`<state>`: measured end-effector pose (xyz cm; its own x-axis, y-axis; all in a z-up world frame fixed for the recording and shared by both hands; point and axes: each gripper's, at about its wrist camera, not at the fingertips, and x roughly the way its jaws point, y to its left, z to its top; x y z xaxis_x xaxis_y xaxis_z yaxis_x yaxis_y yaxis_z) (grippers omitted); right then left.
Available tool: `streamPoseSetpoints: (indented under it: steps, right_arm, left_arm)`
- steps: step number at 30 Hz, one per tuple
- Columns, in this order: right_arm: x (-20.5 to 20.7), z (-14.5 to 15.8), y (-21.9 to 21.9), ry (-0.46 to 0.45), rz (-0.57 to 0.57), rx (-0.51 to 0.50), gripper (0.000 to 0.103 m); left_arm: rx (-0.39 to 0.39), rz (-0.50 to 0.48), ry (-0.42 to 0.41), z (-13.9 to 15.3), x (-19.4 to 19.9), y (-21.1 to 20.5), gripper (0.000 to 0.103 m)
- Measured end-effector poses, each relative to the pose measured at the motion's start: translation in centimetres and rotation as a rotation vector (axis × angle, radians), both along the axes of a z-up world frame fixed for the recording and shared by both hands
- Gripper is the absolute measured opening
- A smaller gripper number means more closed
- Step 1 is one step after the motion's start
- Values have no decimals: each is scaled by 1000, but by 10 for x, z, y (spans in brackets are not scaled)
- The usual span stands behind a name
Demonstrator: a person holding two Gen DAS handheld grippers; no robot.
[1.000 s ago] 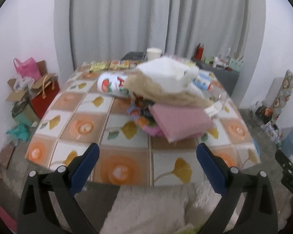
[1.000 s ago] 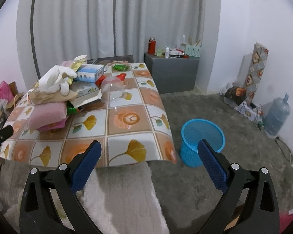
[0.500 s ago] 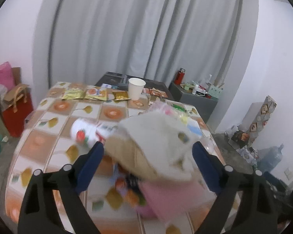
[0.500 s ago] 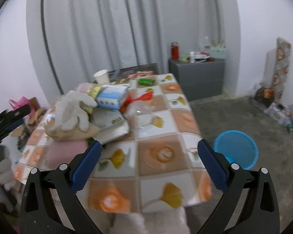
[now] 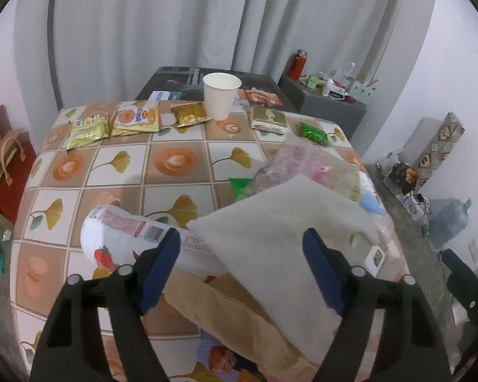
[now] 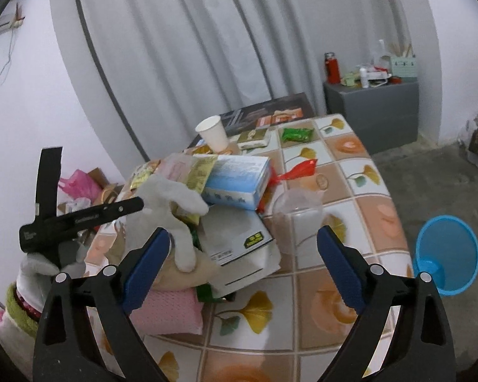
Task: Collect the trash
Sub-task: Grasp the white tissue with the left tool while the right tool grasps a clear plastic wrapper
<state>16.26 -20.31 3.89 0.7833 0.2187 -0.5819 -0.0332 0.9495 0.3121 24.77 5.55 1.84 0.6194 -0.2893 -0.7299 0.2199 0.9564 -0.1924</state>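
- Trash pile [image 6: 207, 222]: heaped on the near part of the patterned table [image 6: 344, 165], with a white cloth [image 5: 280, 222] on top.
- Left gripper [image 5: 240, 265]: over the pile; jaws wide and closing, with the white cloth lying in the gap but neither pad pressing it.
- Right gripper [image 6: 240, 269]: jaws wide, narrowing slightly, holding nothing; a white box [image 6: 235, 238] and a clear plastic cup [image 6: 298, 213] lie beyond the gap.
- Pink pad [image 6: 165, 308]: at the bottom of the pile, near the table edge.
- Blue-and-white carton [image 6: 239, 178]: higher in the pile.
- Blue bin [image 6: 446, 254]: on the floor, just beside the table.
- Paper cup [image 5: 221, 95]: upright at the far edge, among snack packets [image 5: 137, 117].
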Motion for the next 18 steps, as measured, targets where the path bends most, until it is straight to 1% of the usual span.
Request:
streamPoseSetpoints:
  steps: [4, 6, 8, 12, 14, 17, 18]
  right_arm:
    - [8, -7, 3, 20, 8, -7, 88]
    - [9, -7, 4, 26, 5, -9, 88]
    - [12, -7, 6, 29, 3, -17, 88]
    - [13, -6, 10, 24, -6, -40, 88]
    - [14, -5, 12, 22, -8, -51, 88]
    - [17, -3, 13, 21, -11, -62, 88]
    - [18, -2, 13, 19, -11, -63, 87]
  left_arm:
    - [-4, -21, 1, -3, -1, 1, 50]
    - [-19, -27, -1, -3, -3, 2, 43]
    - [-21, -26, -13, -1, -6, 2, 33]
    - [-10, -24, -64, 2, -13, 4, 22]
    - [-6, -26, -92, 5, -16, 5, 14]
    - [-21, -35, -143, 11, -24, 7, 7]
    - [-28, -38, -161, 12, -27, 7, 7]
